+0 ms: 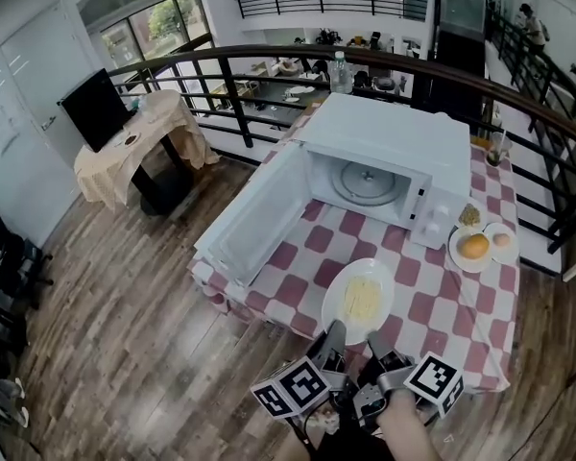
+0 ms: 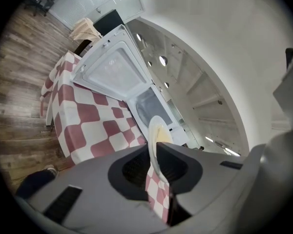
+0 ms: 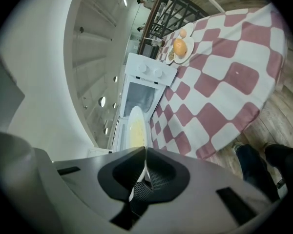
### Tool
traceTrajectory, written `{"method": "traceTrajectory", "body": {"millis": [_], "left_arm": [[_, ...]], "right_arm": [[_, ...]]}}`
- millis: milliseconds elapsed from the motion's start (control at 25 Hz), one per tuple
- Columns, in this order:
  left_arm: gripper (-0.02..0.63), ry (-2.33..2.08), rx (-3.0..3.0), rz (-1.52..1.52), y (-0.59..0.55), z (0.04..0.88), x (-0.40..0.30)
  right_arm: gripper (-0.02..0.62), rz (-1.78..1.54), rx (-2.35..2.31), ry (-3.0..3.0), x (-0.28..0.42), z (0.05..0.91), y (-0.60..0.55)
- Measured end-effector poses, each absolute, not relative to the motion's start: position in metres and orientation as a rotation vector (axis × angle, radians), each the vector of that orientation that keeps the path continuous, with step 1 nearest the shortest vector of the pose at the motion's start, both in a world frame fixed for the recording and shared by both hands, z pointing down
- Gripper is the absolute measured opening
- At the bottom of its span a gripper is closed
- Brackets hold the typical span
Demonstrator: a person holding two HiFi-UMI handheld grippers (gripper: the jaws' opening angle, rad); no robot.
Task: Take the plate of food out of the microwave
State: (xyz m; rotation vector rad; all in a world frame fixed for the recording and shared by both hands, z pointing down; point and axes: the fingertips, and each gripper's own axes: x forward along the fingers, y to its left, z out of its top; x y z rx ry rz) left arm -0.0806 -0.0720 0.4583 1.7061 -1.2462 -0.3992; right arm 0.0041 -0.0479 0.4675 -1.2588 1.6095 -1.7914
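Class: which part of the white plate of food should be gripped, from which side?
The thin near rim of the plate, from the person's side, left gripper and right gripper apart along it: the food fills the middle, and two holds keep it level.

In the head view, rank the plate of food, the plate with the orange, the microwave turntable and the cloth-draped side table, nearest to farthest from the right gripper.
1. plate of food, rim clamped in the right gripper.
2. plate with the orange, off to the right.
3. microwave turntable, straight ahead, further back.
4. side table, far back left.
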Motion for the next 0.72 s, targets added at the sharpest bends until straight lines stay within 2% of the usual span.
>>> {"method": "traceTrajectory", "body": {"millis": [720], "left_arm": [[0.06, -1.266, 1.682, -0.426, -0.044, 0.456, -0.087]], "right_arm": [[0.014, -1.784, -1.207, 1.638, -0.003, 0.462, -0.026]]}}
